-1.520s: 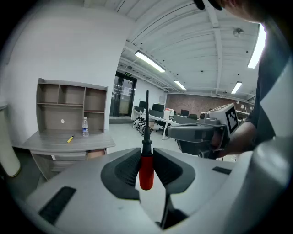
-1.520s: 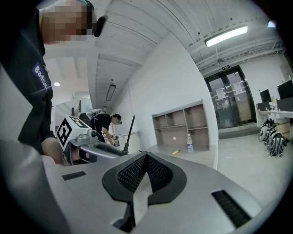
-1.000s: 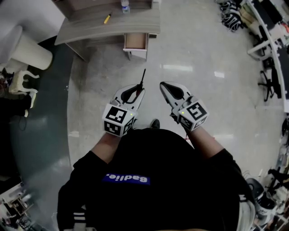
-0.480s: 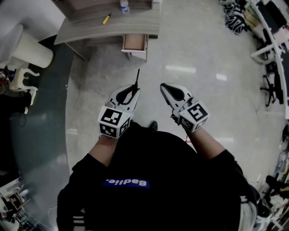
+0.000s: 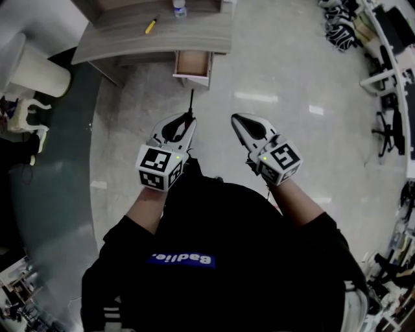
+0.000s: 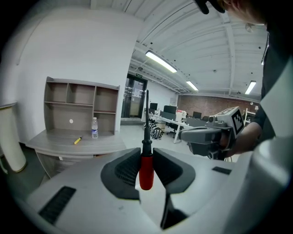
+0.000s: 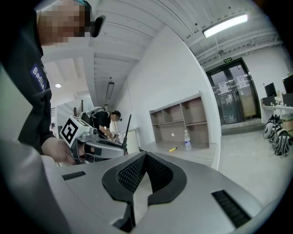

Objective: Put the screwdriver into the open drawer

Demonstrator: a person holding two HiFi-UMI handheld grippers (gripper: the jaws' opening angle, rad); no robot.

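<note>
Head view: the screwdriver (image 5: 190, 104) is clamped by its red handle in the left gripper (image 5: 186, 120). Its dark shaft sticks out past the jaw tips toward the open drawer (image 5: 192, 63). The tip is nearer the drawer front than a second ago, though still apart from it, over the floor (image 5: 272, 71). The left gripper has shifted left and up in the picture. The right gripper (image 5: 236, 118), beside it, sits almost where it was, its jaws closed together on nothing. The drawer is pulled out under the front edge of the desk (image 5: 194, 35), near its right end, as before. On the desk a yellow tool (image 5: 152, 26) lies near the middle, and a bottle (image 5: 179, 8) stands toward the back edge.
</note>
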